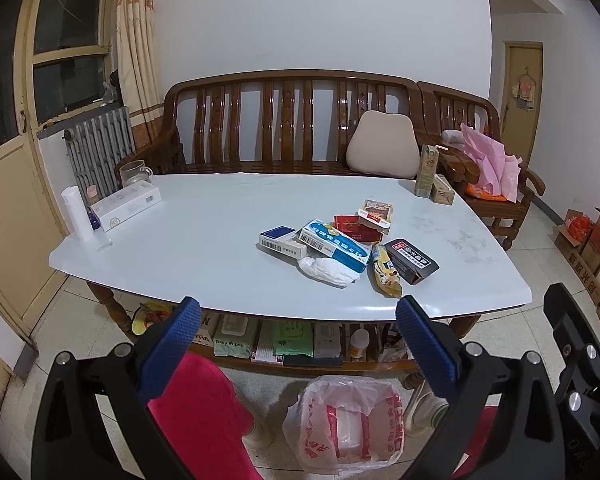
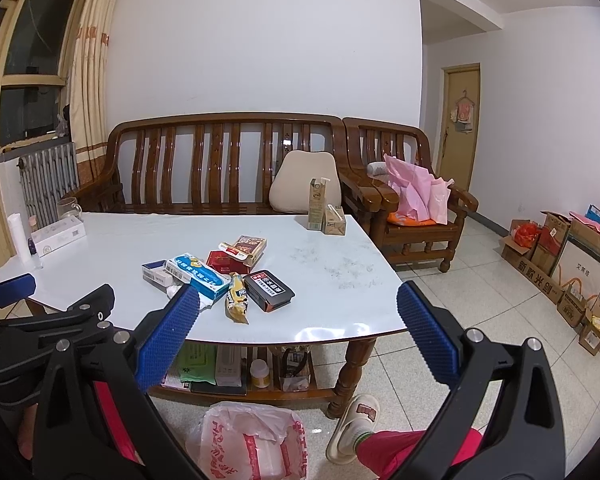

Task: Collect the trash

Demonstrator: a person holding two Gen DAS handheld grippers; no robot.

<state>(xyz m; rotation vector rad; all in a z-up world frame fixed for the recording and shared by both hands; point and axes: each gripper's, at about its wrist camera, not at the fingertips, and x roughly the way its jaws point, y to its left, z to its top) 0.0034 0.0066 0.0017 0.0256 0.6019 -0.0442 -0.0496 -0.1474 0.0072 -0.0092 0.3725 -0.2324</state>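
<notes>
1. While both tools hover short of the white-topped wooden coffee table (image 1: 180, 240), the left gripper (image 1: 298, 320) stands wide open at the bottom of its view, its blue ribbed pads (image 1: 172, 344) holding nothing.
2. Equally spread and empty, the right gripper (image 2: 298, 316) frames the table's near edge in the lower half of its own view.
3. Trash lies clustered right of centre on the tabletop: a blue-and-white cardboard medicine box (image 1: 334, 244), a smaller dark-blue-topped white box (image 1: 282, 242) touching its left side, and a crumpled white tissue (image 1: 326, 270) against its near edge.
4. A yellow snack wrapper (image 1: 386, 272) lies just beside a black rectangular carton (image 1: 412, 260), with a flattened red packet (image 1: 354, 228) and an opened brown-and-white box (image 1: 376, 212) behind them.
5. On the floor tiles at bottom centre, a translucent plastic bag with red print (image 1: 344, 424) sits open in front of the table's lower shelf.
6. Two beige drink cartons (image 2: 326, 212) stand at the table's far right corner; a long white box (image 1: 126, 204) and a glass mug (image 1: 134, 172) occupy the far left.
7. A person's pink-trousered leg (image 1: 200, 412) shows at the lower left, beside the bag.
</notes>
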